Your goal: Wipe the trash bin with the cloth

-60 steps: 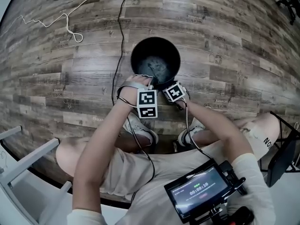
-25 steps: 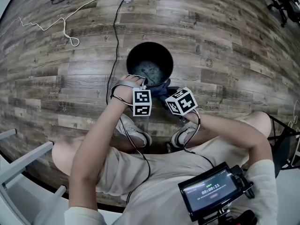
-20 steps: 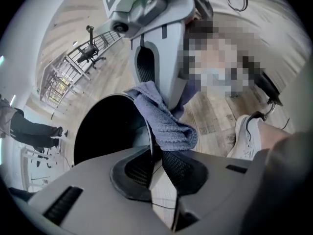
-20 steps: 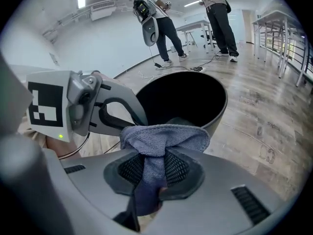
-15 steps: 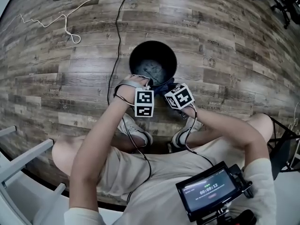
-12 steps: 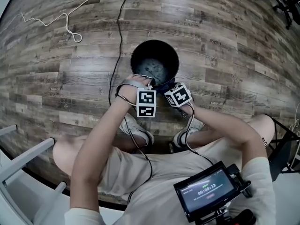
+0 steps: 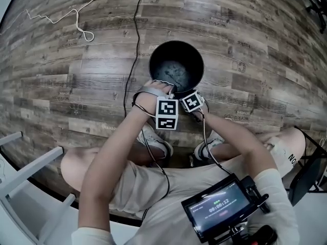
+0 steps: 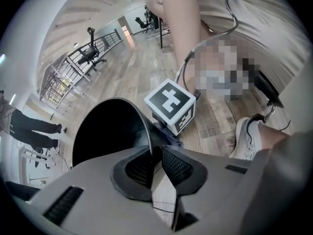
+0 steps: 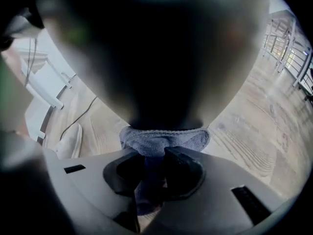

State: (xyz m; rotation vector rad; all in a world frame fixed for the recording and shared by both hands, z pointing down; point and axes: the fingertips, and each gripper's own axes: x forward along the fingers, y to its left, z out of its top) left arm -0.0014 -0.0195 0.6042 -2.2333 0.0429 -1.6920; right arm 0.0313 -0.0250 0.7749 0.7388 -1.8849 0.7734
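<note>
A round black trash bin stands on the wood floor in front of the person's feet. My left gripper is at the bin's near rim; its jaws have just been closing and now clamp the thin rim between their pads. My right gripper is shut on a bluish-grey cloth, which presses against the bin's dark outer wall. In the head view the right gripper's marker cube sits low beside the bin's near side, right of the left cube. The jaw tips are hidden there.
A black cable and a white cord run across the floor left of the bin. The person's shoes are just behind the grippers. A white frame is at the lower left. A person stands far off.
The right gripper has sunk down the bin's near side with the cloth, its cube now smaller and closer to the bin. The left gripper has stayed at the rim.
</note>
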